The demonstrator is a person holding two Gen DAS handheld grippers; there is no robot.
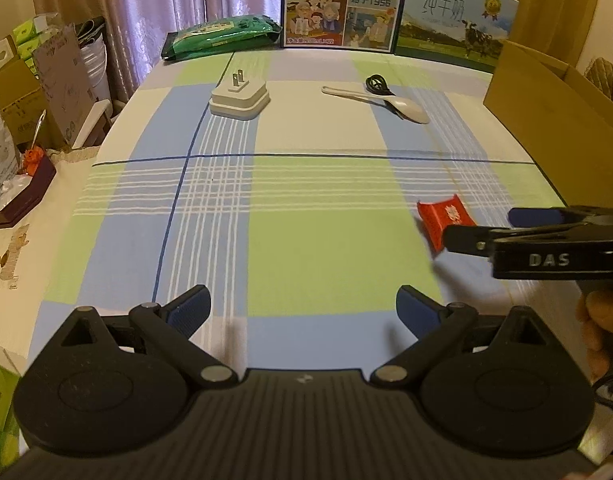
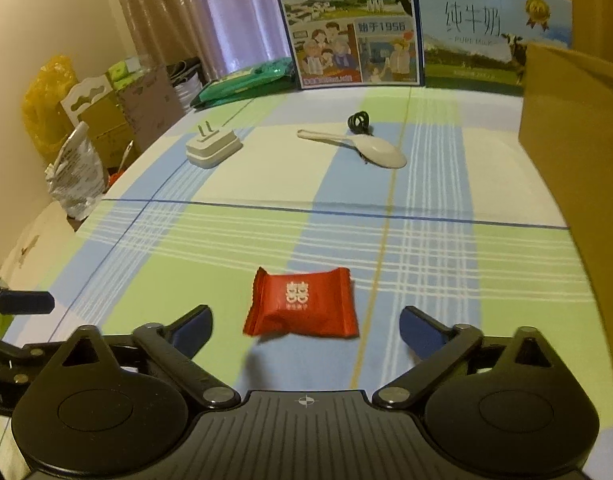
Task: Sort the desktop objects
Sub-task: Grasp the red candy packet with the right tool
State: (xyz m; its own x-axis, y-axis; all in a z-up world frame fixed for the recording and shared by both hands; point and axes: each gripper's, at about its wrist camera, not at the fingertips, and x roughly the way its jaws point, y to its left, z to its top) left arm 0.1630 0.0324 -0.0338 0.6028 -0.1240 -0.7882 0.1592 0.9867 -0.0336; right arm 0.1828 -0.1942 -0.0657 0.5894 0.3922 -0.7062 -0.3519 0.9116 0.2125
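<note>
Both of your hand-held grippers are spread wide over the checked table, holding nothing.

Left wrist view: your left hand-held gripper (image 1: 302, 308) gapes above bare cloth; the red candy packet (image 1: 444, 218) lies to its right, just beside your right hand-held gripper (image 1: 478, 226). Right wrist view: the red candy packet (image 2: 302, 304) lies flat on the table (image 2: 234, 240), just ahead of your right hand-held gripper (image 2: 304, 326); beyond the packet sit a white plug adapter (image 2: 212, 146) and a white spoon (image 2: 358, 148).
</note>
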